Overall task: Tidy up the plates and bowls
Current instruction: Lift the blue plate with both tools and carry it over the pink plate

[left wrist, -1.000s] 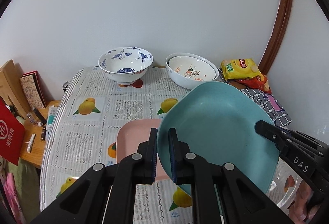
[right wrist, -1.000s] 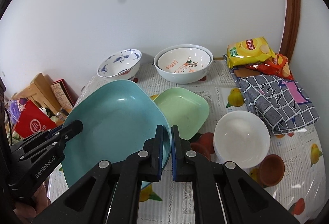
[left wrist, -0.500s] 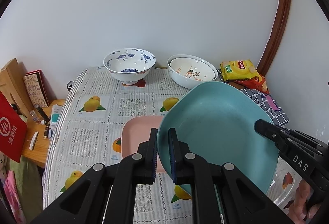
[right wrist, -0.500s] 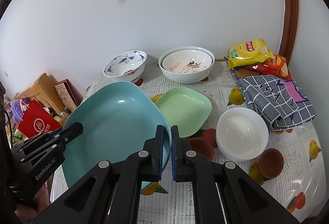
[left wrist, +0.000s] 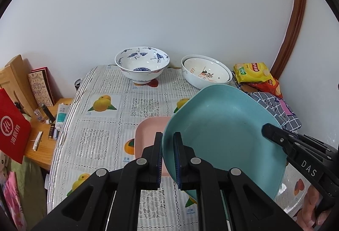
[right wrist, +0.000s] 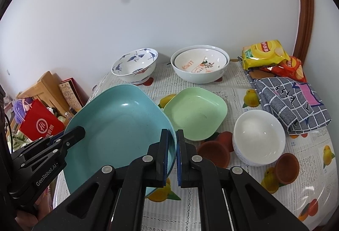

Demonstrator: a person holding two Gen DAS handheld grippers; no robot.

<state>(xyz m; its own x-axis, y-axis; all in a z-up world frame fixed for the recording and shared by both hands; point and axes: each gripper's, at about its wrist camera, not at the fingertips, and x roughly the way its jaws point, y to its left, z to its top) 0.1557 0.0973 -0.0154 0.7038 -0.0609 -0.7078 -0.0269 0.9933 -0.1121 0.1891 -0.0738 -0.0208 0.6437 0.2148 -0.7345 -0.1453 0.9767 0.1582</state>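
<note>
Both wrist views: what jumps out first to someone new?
The big teal plate, held above the table with the left gripper and the right gripper each shut on opposite rims. Beneath it lie a pink plate on the left and a green plate at centre. At the far wall stand a blue-and-white bowl and nested white bowls.

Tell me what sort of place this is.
Most likely a home dining corner. A table with a fruit-print cover stands against a plain wall and carries everyday bowls like the blue-and-white bowl, snack bags and a folded checked cloth; a cluttered side shelf sits beside it.
</note>
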